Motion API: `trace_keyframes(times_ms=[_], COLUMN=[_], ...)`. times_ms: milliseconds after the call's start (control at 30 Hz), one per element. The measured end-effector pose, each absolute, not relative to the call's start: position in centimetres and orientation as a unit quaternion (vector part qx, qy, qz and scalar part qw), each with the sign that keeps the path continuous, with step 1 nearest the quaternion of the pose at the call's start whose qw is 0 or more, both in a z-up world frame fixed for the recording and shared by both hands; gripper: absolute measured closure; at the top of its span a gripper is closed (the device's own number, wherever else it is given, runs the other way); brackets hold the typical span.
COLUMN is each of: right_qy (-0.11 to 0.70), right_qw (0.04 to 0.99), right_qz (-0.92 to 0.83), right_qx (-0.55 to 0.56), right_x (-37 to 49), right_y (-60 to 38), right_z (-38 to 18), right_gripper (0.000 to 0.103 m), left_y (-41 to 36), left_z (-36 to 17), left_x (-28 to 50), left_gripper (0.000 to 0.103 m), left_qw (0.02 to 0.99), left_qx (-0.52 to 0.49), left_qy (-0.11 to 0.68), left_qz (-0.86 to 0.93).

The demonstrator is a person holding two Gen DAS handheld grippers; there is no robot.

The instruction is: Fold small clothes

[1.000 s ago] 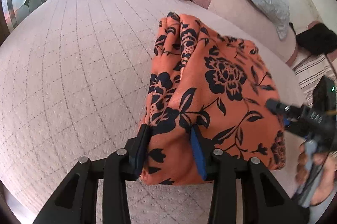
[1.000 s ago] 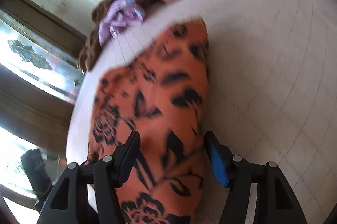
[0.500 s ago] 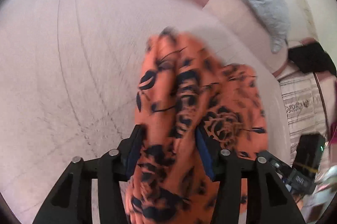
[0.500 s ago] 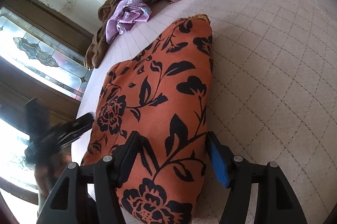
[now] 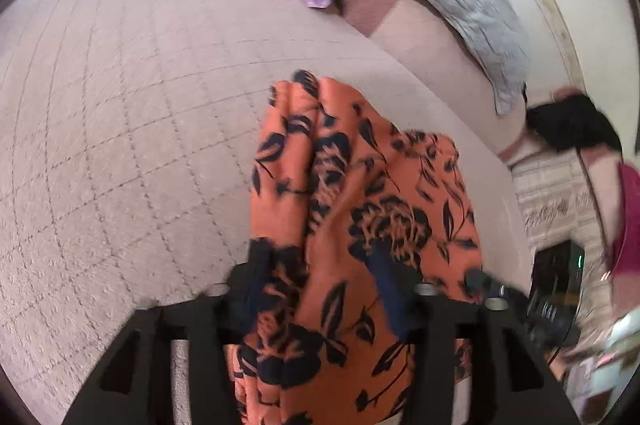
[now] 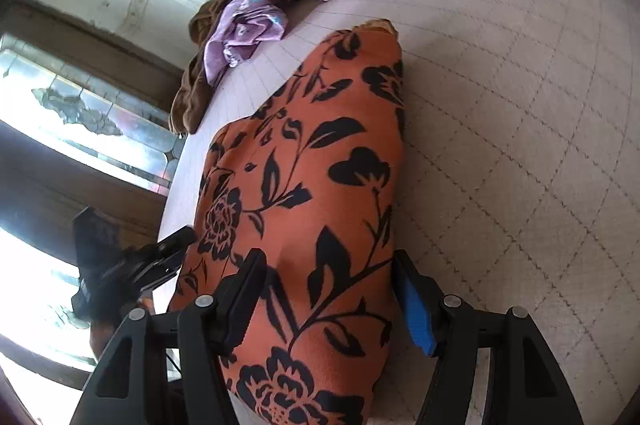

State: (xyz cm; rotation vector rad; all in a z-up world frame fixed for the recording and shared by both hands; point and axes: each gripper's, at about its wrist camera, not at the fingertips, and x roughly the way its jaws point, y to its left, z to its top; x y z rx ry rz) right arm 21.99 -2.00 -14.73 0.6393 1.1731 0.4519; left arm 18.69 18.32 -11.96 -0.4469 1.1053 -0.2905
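Cloth: orange floral garment lies folded on the bed, long axis running away from both grippers.
Left gripper: jaws just been opening, cloth loose between them.
Right gripper: jaws wide, straddling the near end, not pinching.
Nearer: neither; both at the near end.

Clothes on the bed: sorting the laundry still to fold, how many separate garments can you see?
3: orange black-flowered garment nearest, between the fingers; crumpled lilac garment and brown garment at the bed's far edge. More may be hidden beneath.

Both wrist cams close, shared garment
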Motion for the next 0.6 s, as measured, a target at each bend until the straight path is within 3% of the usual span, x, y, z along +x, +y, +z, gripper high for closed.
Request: trace_keyframes(times_ms=[100, 133, 200, 333, 600], right_qy=[0.552, 0.556, 0.558, 0.559, 0.56], right_qw=[0.738, 0.734, 0.744, 0.751, 0.745], right_qz=[0.212, 0.216, 0.213, 0.211, 0.206], right_qx=[0.325, 0.324, 0.301, 0.282, 0.299], right_x=[22.7, 22.9, 23.0, 23.1, 23.3], right_y=[-1.9, -1.5, -1.0, -0.6, -0.7], right_z=[-16.3, -16.6, -16.2, -15.6, -16.2], right_gripper=[0.037, 0.039, 0.046, 0.05, 0.043], left_y=[17.9, 18.0, 17.6, 16.7, 17.0], left_z=[-13.9, -13.7, -12.8, -12.5, -12.5], left_x=[18.1, 18.1, 18.0, 17.7, 17.7], left_gripper=[0.039, 0.055, 0.059, 0.058, 0.057], left_qw=[0.821, 0.82, 0.824, 0.836, 0.837], left_qx=[-0.168, -0.172, -0.155, -0.122, -0.126], left_qy=[0.532, 0.532, 0.532, 0.524, 0.52], left_qz=[-0.118, -0.124, -0.121, -0.109, -0.112])
